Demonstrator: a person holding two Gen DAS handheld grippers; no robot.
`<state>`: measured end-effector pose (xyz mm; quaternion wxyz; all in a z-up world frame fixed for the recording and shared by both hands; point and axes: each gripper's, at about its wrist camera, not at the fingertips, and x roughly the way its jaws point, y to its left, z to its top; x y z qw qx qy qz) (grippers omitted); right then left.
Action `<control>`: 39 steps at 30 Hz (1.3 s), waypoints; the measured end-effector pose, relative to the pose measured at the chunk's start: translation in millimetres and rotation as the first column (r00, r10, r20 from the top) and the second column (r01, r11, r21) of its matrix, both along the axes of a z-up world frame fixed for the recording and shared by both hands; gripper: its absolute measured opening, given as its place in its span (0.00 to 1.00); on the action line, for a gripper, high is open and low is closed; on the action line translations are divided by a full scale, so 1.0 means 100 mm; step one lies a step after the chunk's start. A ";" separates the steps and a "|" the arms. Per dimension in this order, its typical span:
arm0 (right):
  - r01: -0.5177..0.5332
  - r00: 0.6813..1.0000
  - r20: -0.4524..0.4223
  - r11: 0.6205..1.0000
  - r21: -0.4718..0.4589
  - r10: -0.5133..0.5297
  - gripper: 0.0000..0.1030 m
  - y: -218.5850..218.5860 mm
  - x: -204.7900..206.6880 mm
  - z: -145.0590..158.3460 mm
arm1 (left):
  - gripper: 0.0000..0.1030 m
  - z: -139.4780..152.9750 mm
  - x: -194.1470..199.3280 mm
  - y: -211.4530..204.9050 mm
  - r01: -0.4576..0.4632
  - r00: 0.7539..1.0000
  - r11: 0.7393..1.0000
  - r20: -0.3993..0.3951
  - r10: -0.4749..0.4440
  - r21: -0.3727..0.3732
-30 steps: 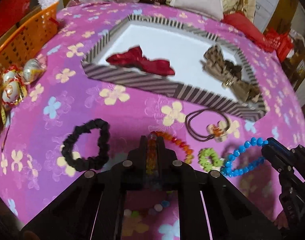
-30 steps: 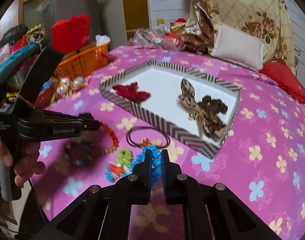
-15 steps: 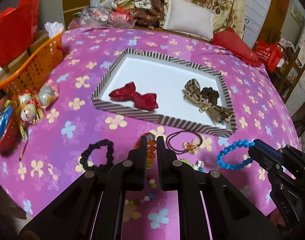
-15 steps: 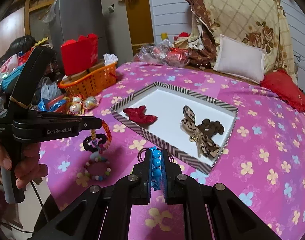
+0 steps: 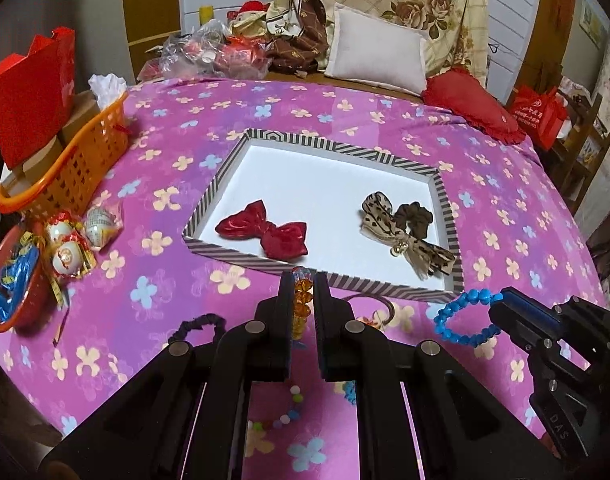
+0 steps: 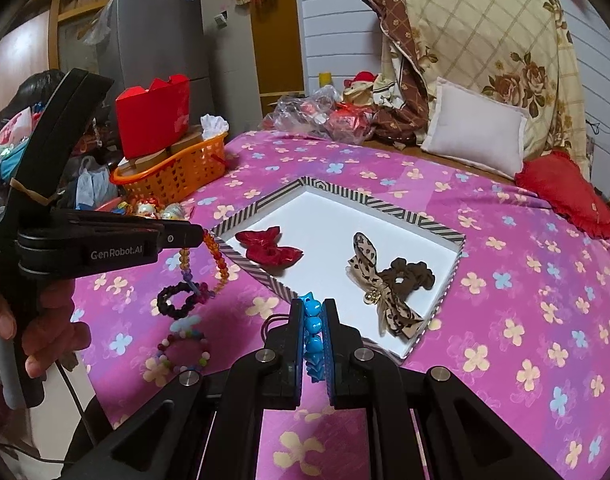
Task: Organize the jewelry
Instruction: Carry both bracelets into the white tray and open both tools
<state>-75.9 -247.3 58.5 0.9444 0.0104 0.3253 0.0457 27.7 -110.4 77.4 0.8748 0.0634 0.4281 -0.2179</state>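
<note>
My left gripper (image 5: 303,280) is shut on an orange bead bracelet (image 5: 302,300), held above the pink flowered cloth; from the right wrist view the bracelet (image 6: 217,264) hangs from it. My right gripper (image 6: 313,308) is shut on a blue bead bracelet (image 6: 313,326), which also shows in the left wrist view (image 5: 463,316). Ahead lies the striped tray (image 5: 325,270) with a red bow (image 5: 265,232) and a leopard bow with brown scrunchie (image 5: 401,228). On the cloth lie a black scrunchie (image 6: 177,300), a pastel bead bracelet (image 6: 183,350) and a brown hair tie (image 5: 379,306).
An orange basket (image 5: 69,168) with boxes stands at the left, with foil-wrapped eggs (image 5: 71,248) and a red bowl (image 5: 13,292) near it. Pillows (image 5: 375,56) and bags lie behind the table. The table's front edge is just below the grippers.
Both grippers have risen and pulled back from the cloth, each lifting its bracelet off the surface. The tray now looks farther and smaller.
</note>
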 end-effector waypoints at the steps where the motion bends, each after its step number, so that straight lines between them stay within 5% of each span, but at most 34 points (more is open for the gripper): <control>1: 0.001 1.000 -0.001 1.000 -0.001 -0.001 0.08 -0.01 0.01 0.00 | 0.08 -0.01 0.01 -0.02 -0.002 1.000 1.000 -0.003 0.002 0.001; 25: 0.043 0.999 -0.020 0.999 0.003 -0.043 0.08 -0.36 0.66 0.05 | 0.08 -0.03 0.45 -0.46 -0.016 0.999 0.997 0.046 0.012 0.072; 39: 0.036 0.997 -0.076 0.996 0.084 -0.029 0.08 -0.44 0.96 -0.22 | 0.08 -0.21 0.78 -0.69 -0.026 1.000 0.997 0.000 0.026 0.066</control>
